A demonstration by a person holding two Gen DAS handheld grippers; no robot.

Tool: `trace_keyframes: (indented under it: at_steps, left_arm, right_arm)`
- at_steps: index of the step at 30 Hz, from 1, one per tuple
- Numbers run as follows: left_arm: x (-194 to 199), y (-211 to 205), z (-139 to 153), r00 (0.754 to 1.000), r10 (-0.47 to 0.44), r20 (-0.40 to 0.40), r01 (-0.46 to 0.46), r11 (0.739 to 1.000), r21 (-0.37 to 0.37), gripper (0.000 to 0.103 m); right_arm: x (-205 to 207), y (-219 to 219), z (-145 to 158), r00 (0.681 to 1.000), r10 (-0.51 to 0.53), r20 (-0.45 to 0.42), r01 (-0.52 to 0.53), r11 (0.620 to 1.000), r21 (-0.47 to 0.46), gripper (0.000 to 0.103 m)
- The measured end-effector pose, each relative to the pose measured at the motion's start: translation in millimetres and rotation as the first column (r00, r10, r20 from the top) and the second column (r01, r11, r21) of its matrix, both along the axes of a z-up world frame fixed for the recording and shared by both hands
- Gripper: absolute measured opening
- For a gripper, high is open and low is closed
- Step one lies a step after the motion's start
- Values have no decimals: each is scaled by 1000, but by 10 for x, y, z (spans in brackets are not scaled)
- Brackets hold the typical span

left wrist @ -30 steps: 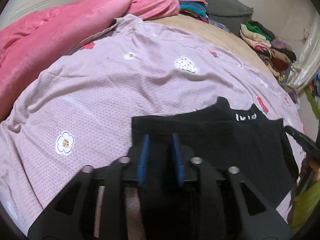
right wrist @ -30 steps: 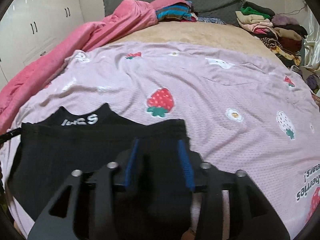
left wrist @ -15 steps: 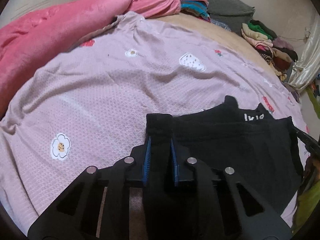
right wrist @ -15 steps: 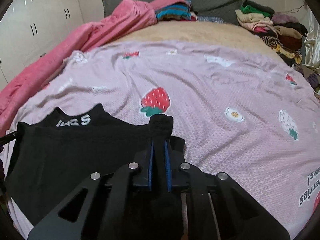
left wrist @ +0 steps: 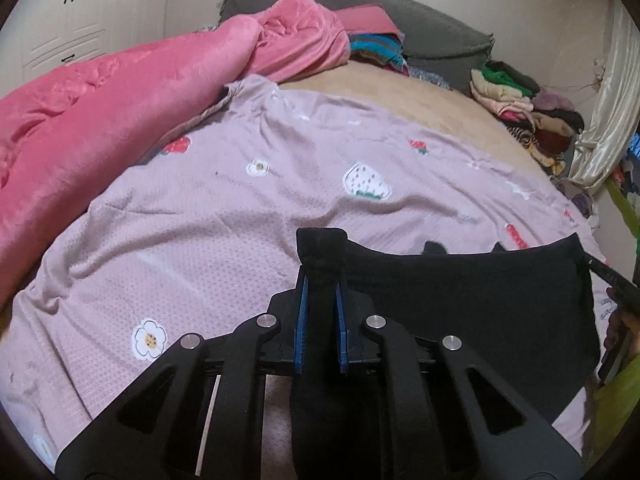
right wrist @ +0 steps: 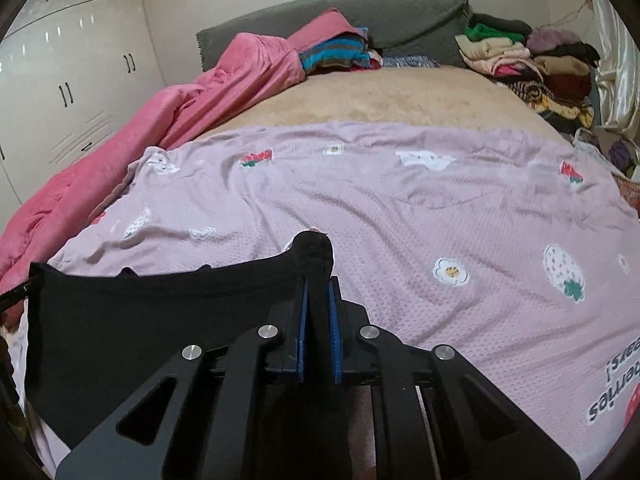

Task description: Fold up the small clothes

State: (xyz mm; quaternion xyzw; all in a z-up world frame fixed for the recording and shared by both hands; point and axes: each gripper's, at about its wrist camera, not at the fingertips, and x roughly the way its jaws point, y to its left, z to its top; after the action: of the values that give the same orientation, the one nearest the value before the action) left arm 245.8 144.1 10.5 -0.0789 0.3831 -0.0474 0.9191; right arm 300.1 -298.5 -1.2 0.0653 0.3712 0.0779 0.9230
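Your left gripper (left wrist: 319, 280) fingers are pinching shut on near corner of black garment (left wrist: 460, 304), cloth bunching above tips. Your right gripper (right wrist: 316, 284) fingers are clamping opposite near corner of garment (right wrist: 152, 312) likewise. You are holding near edge raised and stretched between both; rest is lying on lilac sheet (left wrist: 240, 216) on bed. Judging: fold is only beginning, with edge not yet carried over or laid down; later folds are remaining.

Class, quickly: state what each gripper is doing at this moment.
Left gripper: closed on a corner of the black garment.
Right gripper: closed on the garment's other corner.
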Motion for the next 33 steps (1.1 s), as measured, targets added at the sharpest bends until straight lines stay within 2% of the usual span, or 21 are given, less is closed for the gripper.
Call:
trace_keyframes:
  at_steps: [8,16,22,28,33]
  left_arm:
    - [49,27,-179,999,7,-41,-6,1000,12,6]
    - [28,24,-179,999,10,-52,-9,1000,14,11]
    - [-59,42,-108,999,22,-47,-21,1000,21,13]
    - [-176,49,15,999,24,-24,-23,999,26,27]
    - [-310,29,121,1000,29,-4,-28,999,22,48]
  right_arm:
    - [25,42,-125,1000,-19,-25,18,1000,-15,9]
    - [15,69,-136,999,-21,-37,20,999,-32,9]
    - [-73,60,-106,999,-44,-31,42,997,-60,15]
    - [-227,-40,-25,998,-49,-25,48,998,-38,24]
    - [-408,-94,57,999,-45,-14,45,999,-31,34]
